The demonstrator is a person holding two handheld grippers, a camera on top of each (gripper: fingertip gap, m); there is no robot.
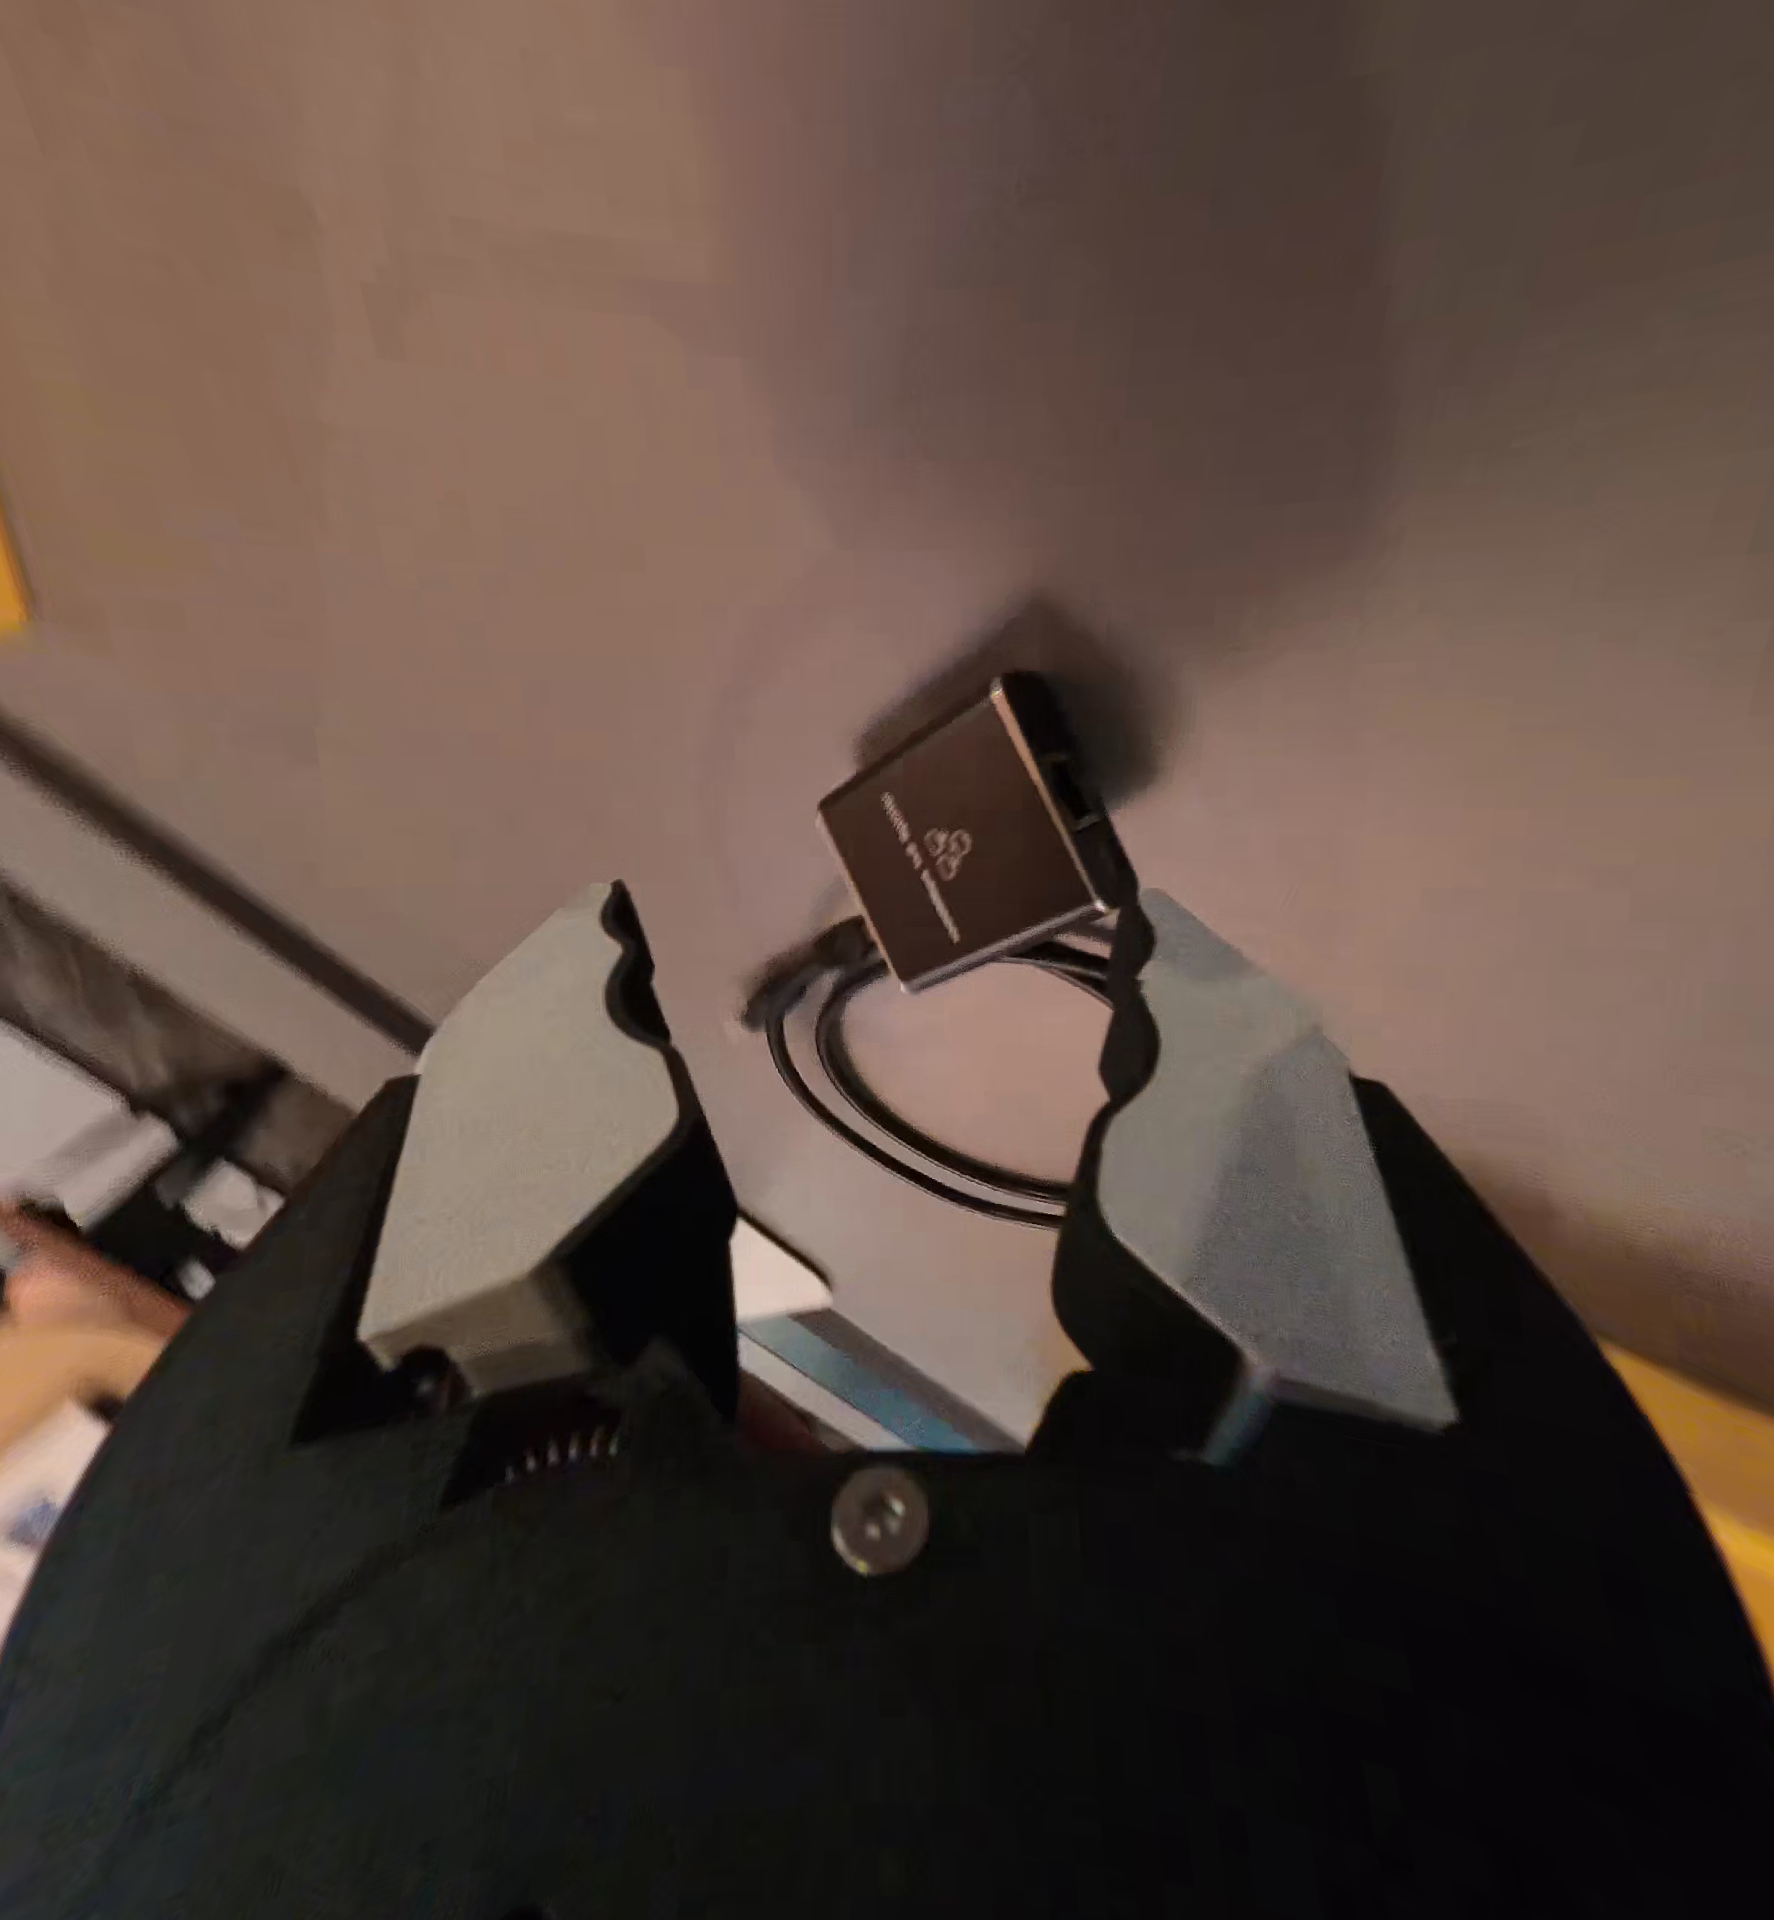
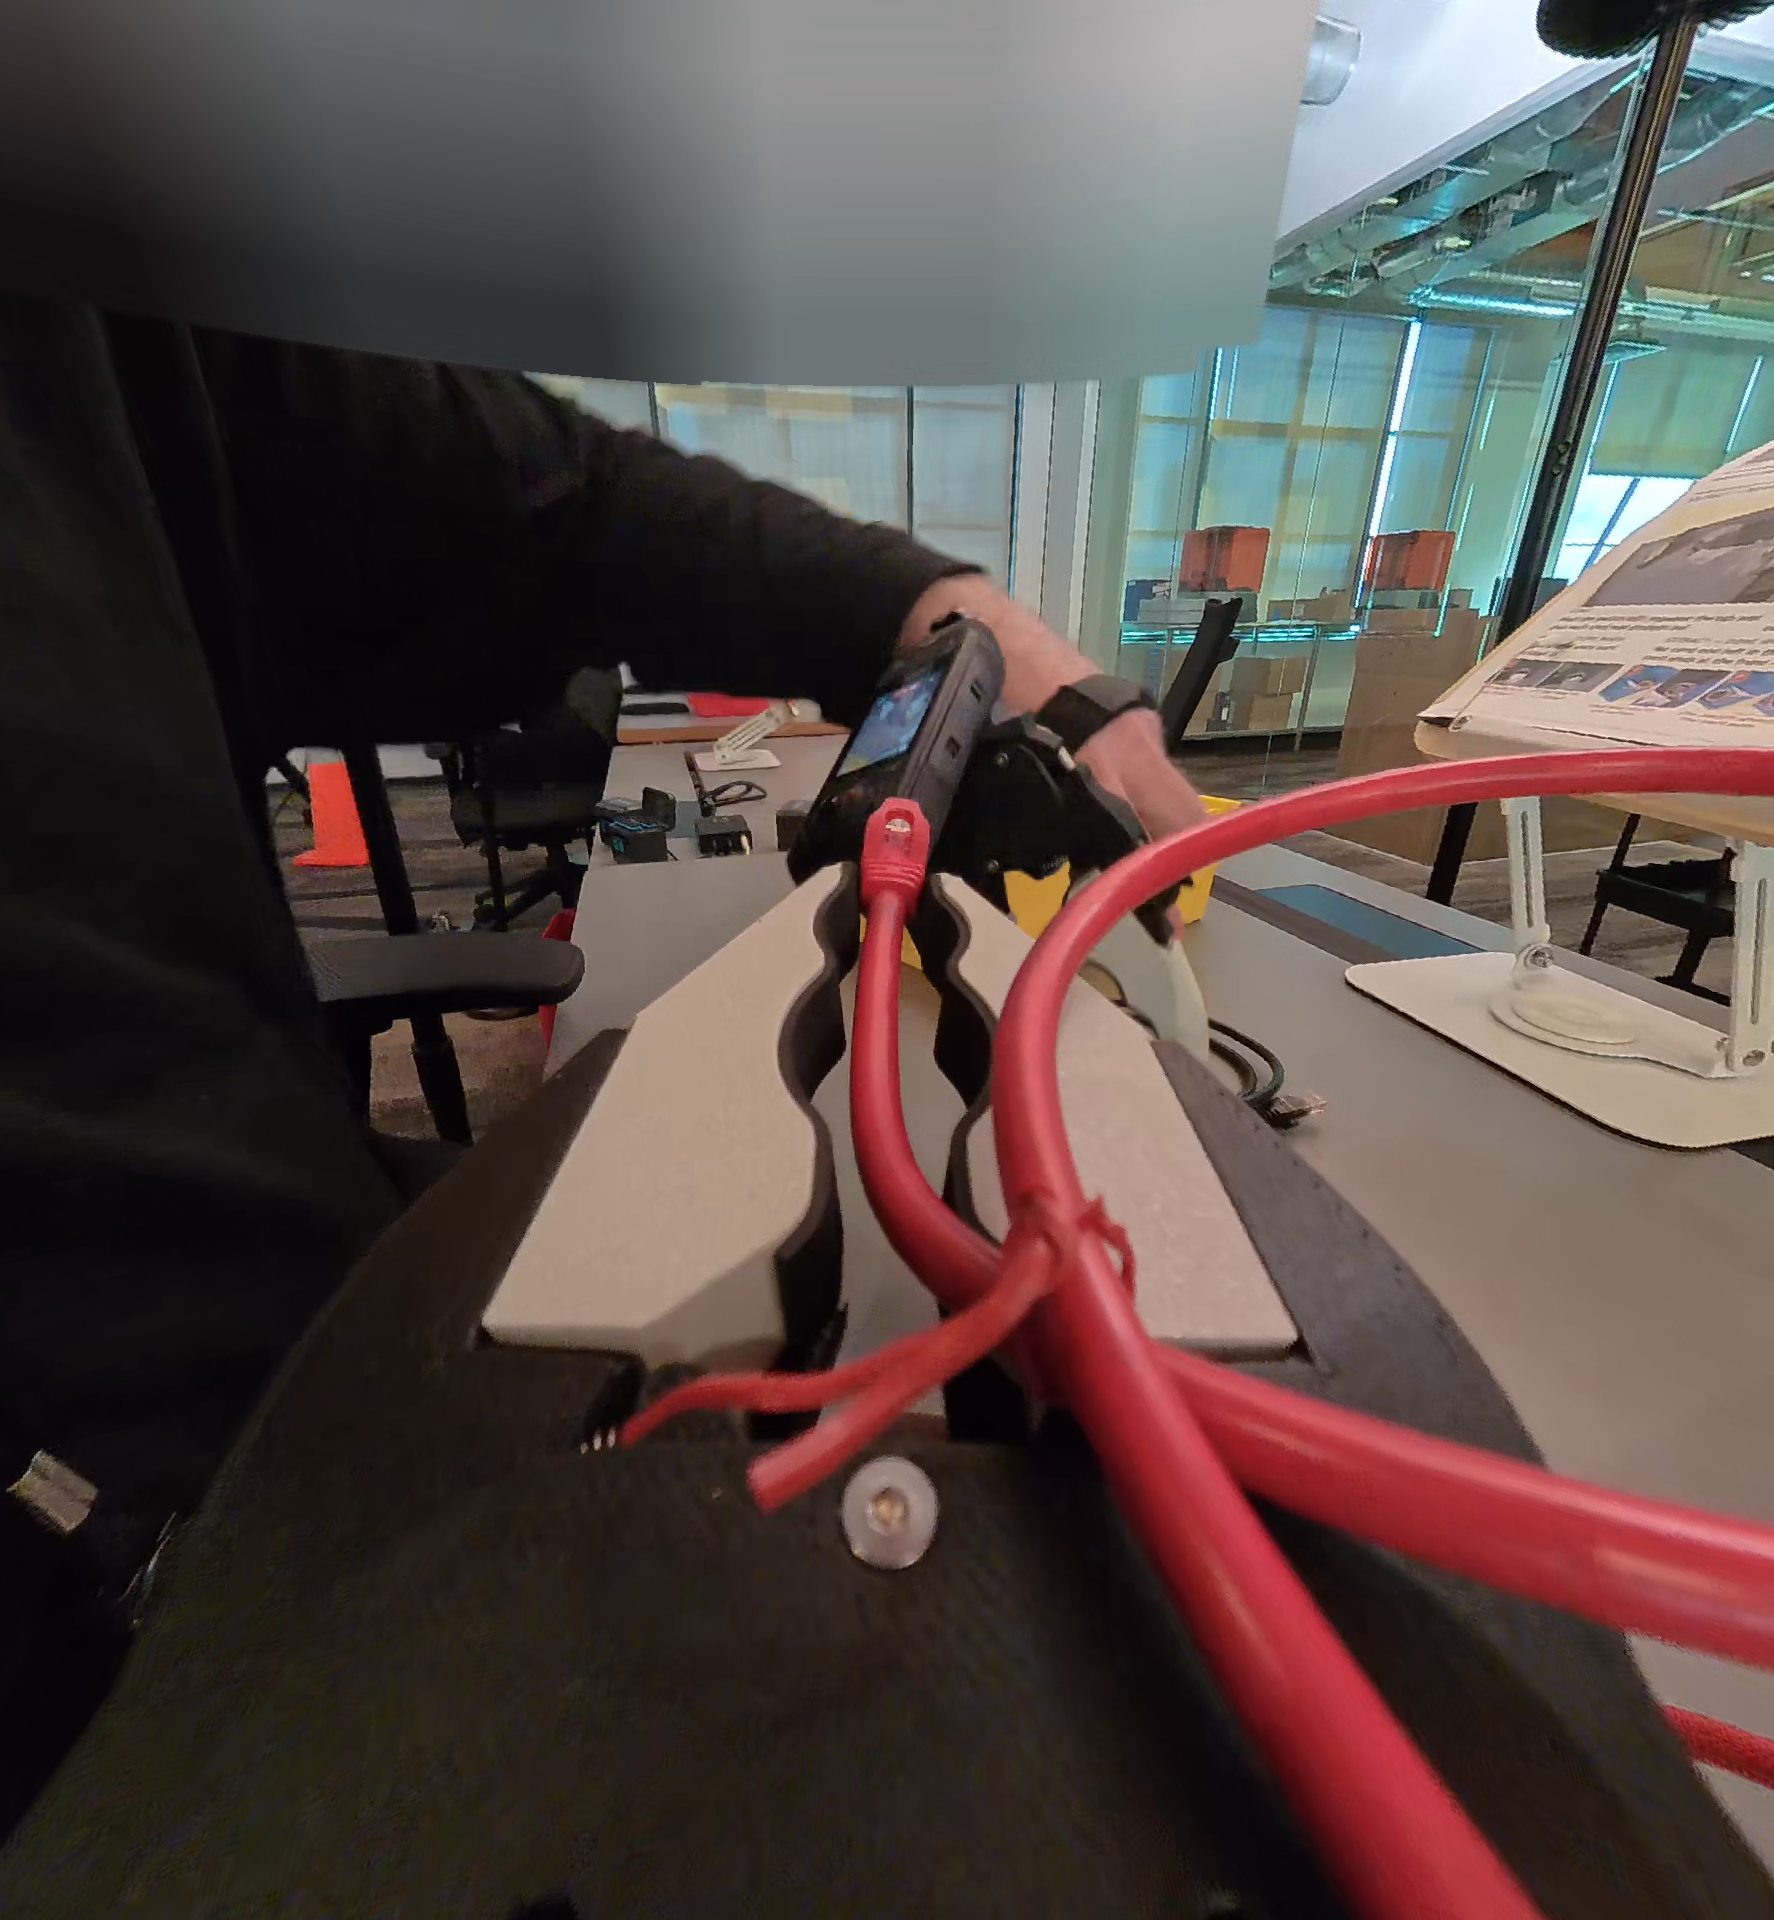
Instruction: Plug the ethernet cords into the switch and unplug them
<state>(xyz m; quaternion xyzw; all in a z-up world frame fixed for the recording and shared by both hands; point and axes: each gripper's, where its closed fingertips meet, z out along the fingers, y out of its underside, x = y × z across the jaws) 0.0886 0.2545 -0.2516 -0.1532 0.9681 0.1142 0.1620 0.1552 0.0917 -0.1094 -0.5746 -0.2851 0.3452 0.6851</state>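
Note:
In the left wrist view a small dark metal switch lies on the grey table, its ports facing right and empty as far as I can see. A black cord loops beneath it. My left gripper is open, hovering just short of the switch. In the right wrist view my right gripper is shut on a red ethernet cord, its plug sticking out past the fingertips. The cord coils back over the gripper, tied with a red twist tie. The left gripper shows beyond, held in a person's hand.
A white tablet stand holding a printed sheet stands on the table at right. A black cord end lies on the table. A yellow bin sits behind the far gripper. Office chairs and a person in black stand at left. Tip to tip, the grippers are about 20 cm apart. It is some 4 cm from my left tips to the small dark metal switch.

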